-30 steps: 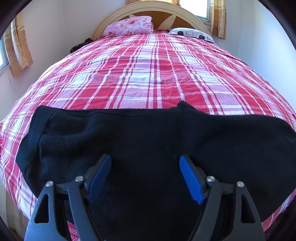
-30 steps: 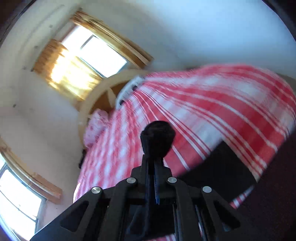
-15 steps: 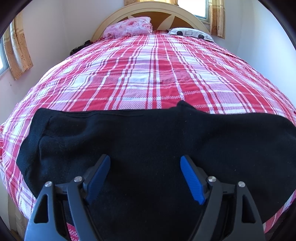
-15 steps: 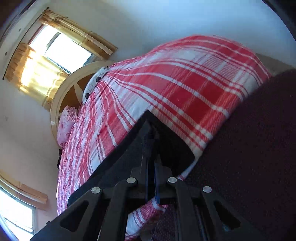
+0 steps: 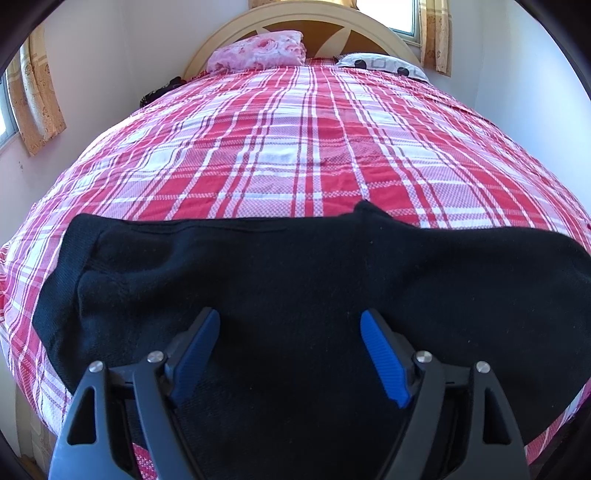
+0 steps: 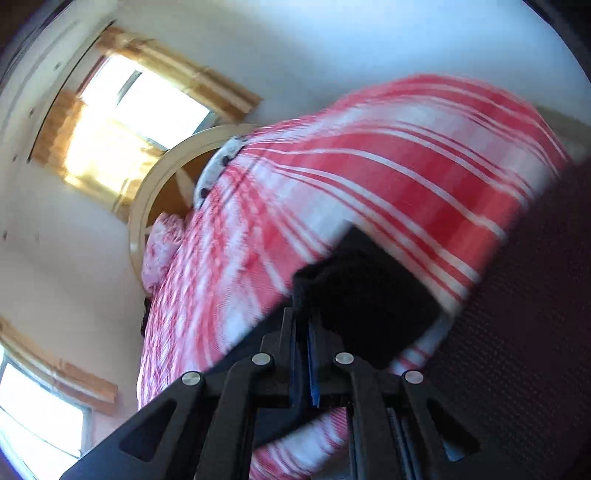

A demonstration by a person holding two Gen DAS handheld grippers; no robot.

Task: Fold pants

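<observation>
Red-and-white plaid bedspread (image 5: pixel 295 155) covers a bed that fills most of what we see, with a curved wooden headboard (image 5: pixel 317 26), a pink floral pillow (image 5: pixel 258 50) and a spotted pillow (image 5: pixel 384 65) at the far end, and curtained windows on the walls.

Our left gripper (image 5: pixel 290 332) stands wide open — its blue pads (image 5: pixel 384 358) are spread well apart above the black pants (image 5: pixel 295 280), and nothing is pinched between them. Whether the tips brush the cloth we cannot tell. Our right gripper (image 6: pixel 303 317) is closed tight, its blue pads pressed together on a bunched fold of the pants (image 6: pixel 354 291), which rises just past the fingertips.

The pants lie across the near end of the bed, long axis running side to side in the left wrist view, one end near the left edge of the bedspread and the other reaching off to the right. A small peak of cloth pokes toward the headboard along the far edge.

Our left gripper tilts steeply down over the middle of the garment. Our right gripper points less steeply down — its view is rolled, so the bed slants, and blurred.
</observation>
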